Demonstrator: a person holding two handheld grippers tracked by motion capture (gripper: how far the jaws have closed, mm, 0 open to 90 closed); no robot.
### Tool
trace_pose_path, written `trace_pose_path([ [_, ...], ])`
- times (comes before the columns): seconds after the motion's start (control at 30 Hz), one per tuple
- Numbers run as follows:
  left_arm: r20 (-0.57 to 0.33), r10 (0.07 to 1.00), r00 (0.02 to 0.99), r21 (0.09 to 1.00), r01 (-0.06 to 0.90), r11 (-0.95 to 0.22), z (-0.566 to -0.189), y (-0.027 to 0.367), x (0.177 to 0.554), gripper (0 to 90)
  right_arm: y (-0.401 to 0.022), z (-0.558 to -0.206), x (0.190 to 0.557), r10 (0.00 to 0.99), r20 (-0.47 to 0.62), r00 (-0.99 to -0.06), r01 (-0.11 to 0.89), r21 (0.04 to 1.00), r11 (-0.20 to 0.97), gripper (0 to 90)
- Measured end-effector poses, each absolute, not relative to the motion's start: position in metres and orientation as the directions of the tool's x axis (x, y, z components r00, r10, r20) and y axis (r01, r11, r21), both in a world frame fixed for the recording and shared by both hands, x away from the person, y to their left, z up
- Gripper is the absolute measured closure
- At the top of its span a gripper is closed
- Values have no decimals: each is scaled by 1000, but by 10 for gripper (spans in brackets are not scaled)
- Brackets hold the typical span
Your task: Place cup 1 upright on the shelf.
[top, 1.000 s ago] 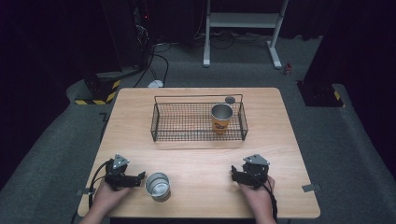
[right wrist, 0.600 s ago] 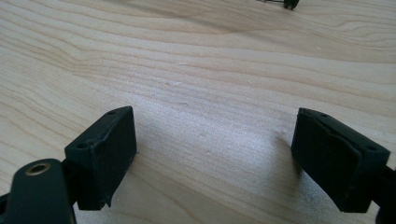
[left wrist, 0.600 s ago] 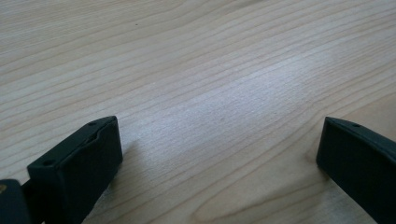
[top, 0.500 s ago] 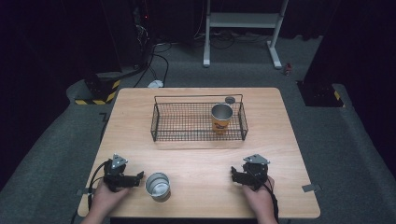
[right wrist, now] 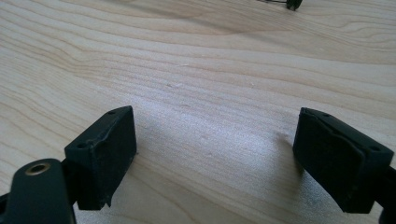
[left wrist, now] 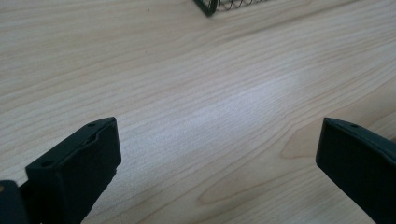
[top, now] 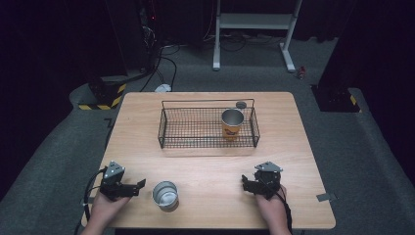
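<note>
As the grippers rest apart: risks and counts
Left gripper (top: 139, 185): jaws spread, just reopened, nothing between; beside steel cup (top: 165, 195) near counter (top: 205, 169) front edge.
Right gripper (top: 245, 184): jaws spread, empty.
Risk: off-centre approach likely tips cup.
Cups: two; orange-banded cup (top: 232, 124) in wire basket (top: 169, 131).
Baskets: one.
</note>
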State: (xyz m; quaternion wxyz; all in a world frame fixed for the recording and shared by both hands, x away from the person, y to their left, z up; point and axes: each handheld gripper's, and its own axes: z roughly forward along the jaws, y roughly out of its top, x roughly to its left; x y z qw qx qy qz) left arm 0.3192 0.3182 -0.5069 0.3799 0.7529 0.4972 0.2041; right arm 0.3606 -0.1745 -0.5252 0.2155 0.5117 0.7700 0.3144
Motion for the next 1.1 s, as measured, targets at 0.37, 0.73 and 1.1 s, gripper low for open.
trace_pose_path([
  [0.37, -91, 874, 478, 830, 521, -198, -489, 312, 308, 5, -174, -525, 360, 917, -13, -398, 648, 704, 291, 136],
  [0.73, -106, 837, 536, 868, 460, -185, -474, 298, 295, 5, -173, -525, 360, 917, -8, -399, 651, 702, 290, 135],
  [1.1, -132, 775, 618, 893, 414, -178, -465, 277, 281, 5, -173, -525, 360, 917, -8, -398, 651, 702, 288, 135],
])
